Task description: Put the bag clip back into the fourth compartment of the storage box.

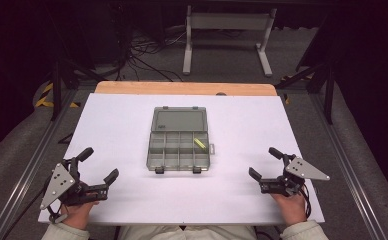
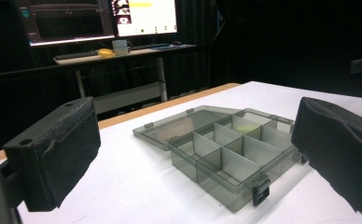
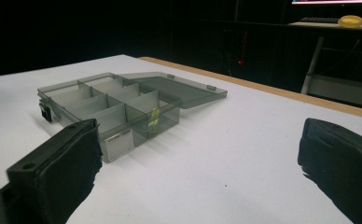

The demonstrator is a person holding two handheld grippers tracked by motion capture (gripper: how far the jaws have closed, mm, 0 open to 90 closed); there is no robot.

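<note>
A grey see-through compartment box [image 1: 178, 150] lies open in the middle of the white table, its lid [image 1: 178, 120] folded flat toward the far side. One right-hand compartment holds a small yellow-green piece [image 1: 199, 143]. The left gripper view has the box [image 2: 230, 154] between its jaws, farther off; in the right gripper view the box [image 3: 109, 105] sits ahead to the left, the yellow piece [image 3: 154, 116] behind its near wall. My left gripper [image 1: 98, 165] rests open at the front left of the table. At the front right my right gripper [image 1: 265, 163] is open too. Neither holds anything.
The white table top [image 1: 232, 195] has a wooden strip [image 1: 184, 88] along its far edge. Beyond it stand a desk frame [image 1: 227, 35] and cables on the floor. A desk with monitors [image 2: 104, 18] shows in the left gripper view.
</note>
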